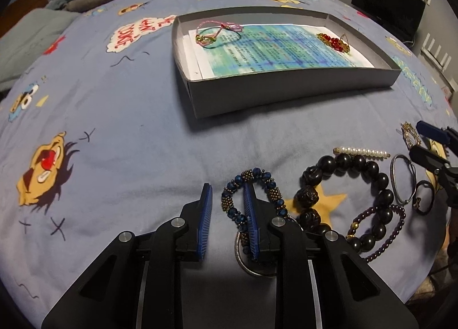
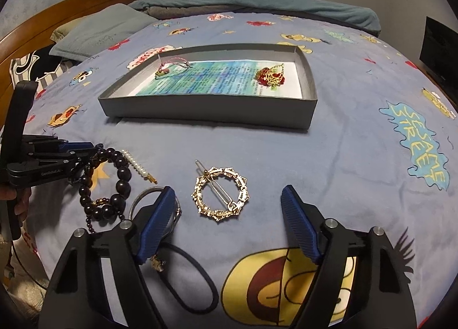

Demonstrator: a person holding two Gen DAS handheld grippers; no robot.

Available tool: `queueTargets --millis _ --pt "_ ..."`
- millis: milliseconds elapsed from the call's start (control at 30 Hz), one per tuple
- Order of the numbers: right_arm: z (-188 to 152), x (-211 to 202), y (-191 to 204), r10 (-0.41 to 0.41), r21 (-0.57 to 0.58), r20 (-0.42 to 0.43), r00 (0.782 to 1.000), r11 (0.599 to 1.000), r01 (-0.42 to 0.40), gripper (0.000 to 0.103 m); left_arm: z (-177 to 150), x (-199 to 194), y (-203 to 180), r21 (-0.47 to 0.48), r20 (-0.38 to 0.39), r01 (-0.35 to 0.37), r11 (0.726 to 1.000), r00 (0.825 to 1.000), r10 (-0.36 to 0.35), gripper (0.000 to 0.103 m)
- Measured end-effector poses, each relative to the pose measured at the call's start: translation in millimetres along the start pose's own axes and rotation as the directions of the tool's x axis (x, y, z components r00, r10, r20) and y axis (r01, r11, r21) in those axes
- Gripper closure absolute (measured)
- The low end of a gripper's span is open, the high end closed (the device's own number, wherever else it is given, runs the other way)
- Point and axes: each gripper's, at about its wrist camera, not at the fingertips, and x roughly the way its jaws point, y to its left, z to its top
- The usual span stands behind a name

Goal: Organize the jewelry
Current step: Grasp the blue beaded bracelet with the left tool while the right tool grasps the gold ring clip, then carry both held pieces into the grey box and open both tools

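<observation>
Jewelry lies in a bunch on the blue bed cover, near the grey box. The left gripper has one finger inside the blue bead bracelet and one outside, so one side of the bead ring sits between them. The jaws are close together, but I cannot tell if they pinch the beads yet. I think it should squeeze softly, lift straight up, and not drag the black bead bracelet beside it. The right gripper is wide open and holds nothing. The gold round pin lies between its fingers. It should close on the rim only.
</observation>
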Motion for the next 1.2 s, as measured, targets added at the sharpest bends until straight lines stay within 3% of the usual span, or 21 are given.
queueTargets --millis 100,367,500,733,967,1200 --pt "1 3 0 -0.005 -0.004 0.005 1.000 1.000 0.005 0.031 -1 0 1 -0.004 0.010 0.010 1.000 1.000 -0.010 0.079" --pt "0 3 6 -0.014 -0.057 0.019 1.000 0.998 0.015 0.061 -5 -5 0 0.011 0.042 -0.004 1.000 0.999 0.004 0.084" --pt "-1 1 8 -0.022 -0.074 0.028 0.999 0.997 0.024 0.062 -5 -6 1 0.013 0.049 -0.016 1.000 0.999 0.015 0.095" --pt "-2 -10 3 -0.017 -0.051 0.048 0.999 0.999 0.020 0.062 -8 -15 5 -0.013 0.118 -0.015 1.000 0.993 0.016 0.095" --pt "1 -25 -2 -0.008 -0.030 0.086 0.996 0.999 0.011 0.062 -2 -64 1 -0.002 0.244 0.007 1.000 0.970 -0.007 0.095" --pt "3 -33 0 0.002 -0.031 0.104 0.995 1.000 0.002 0.062 2 -96 -14 0.038 0.295 0.032 0.999 0.955 -0.041 0.095"
